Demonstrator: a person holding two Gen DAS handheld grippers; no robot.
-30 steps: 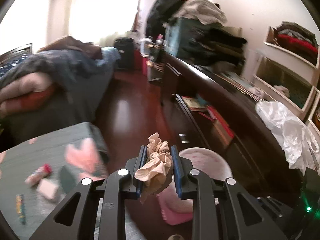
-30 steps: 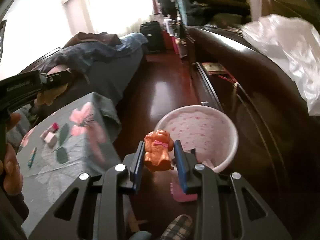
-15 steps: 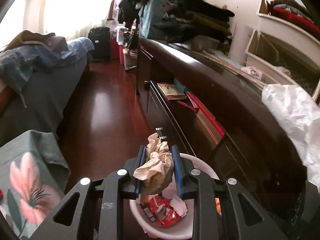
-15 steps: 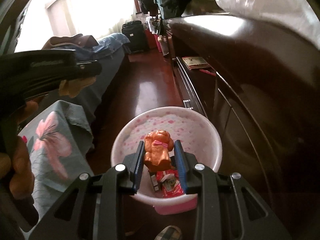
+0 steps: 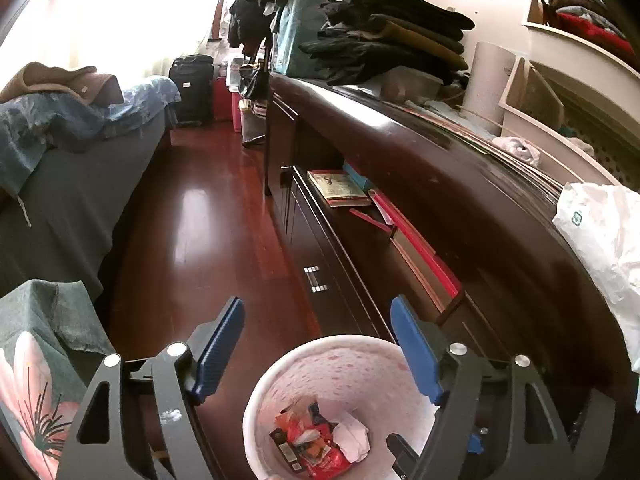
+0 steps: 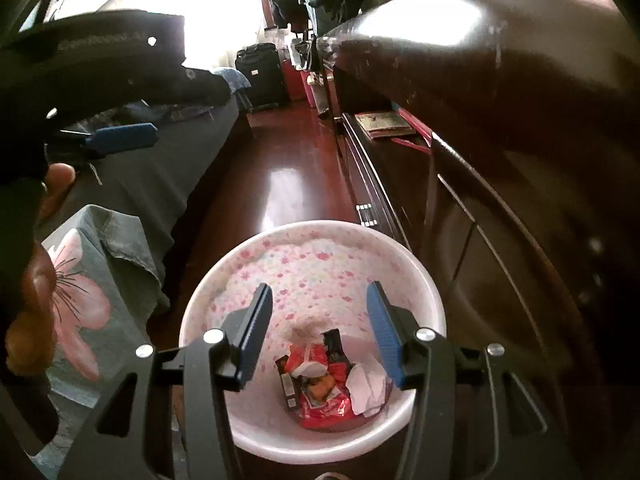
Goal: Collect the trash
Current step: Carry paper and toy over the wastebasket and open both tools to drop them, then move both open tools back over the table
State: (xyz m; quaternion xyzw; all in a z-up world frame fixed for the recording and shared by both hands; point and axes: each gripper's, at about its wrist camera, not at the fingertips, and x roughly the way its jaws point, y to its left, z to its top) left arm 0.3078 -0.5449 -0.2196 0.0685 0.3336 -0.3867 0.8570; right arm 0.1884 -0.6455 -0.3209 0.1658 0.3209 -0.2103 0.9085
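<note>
Both sets of jaws have just been opening and now stand apart with nothing between them: the left gripper (image 5: 318, 346) gapes wide over the near rim of the bin (image 6: 424, 280), and the right gripper (image 6: 318, 330) is parted less widely, directly above the bin's mouth. That bin is a round white tub with a pink flowered lining, standing on the glossy red-brown floor (image 5: 192, 216) just beside the long dark dresser (image 5: 440, 184). Down at its bottom lies the trash (image 6: 324, 384): red wrappers, a dark packet, a crumpled white tissue (image 6: 366, 390) and something small and orange among them. A blurred tan shape shows against the bin's inner wall above that heap, too smeared to name. To the left, a teal cloth with a large pink flower (image 6: 80, 292) drapes over something low, near the bin. The person's hand (image 6: 30, 288) on the left gripper's handle fills the edge of the right wrist view. A white plastic bag (image 5: 600, 248) sits on the dresser top.
</note>
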